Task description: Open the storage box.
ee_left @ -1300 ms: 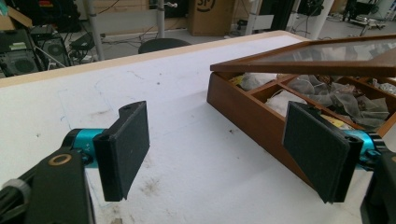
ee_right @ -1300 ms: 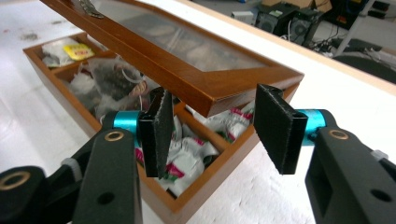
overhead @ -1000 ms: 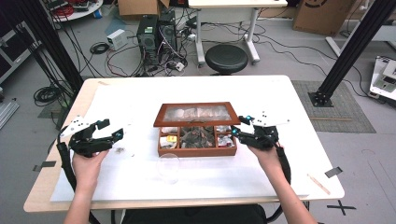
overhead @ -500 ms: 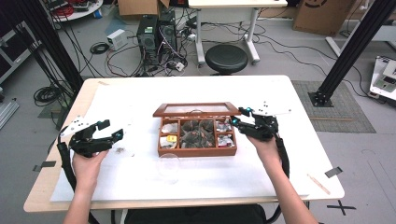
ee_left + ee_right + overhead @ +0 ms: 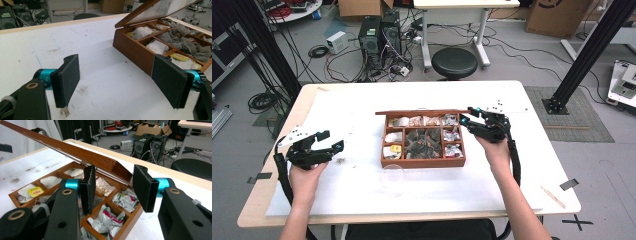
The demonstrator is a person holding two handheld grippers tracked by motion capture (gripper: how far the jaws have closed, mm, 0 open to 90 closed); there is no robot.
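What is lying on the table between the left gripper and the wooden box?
In the high view, only bare white table cover lies between the left gripper and the wooden box; the left gripper view shows the same.

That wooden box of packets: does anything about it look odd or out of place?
Nothing is spilled or broken. The wooden box has its lid raised partway, tilted over the packets, with the right tongs at the lid's corner.

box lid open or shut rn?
Partly open: the wooden box's lid slants up off the compartments, its corner between the right gripper's jaws.
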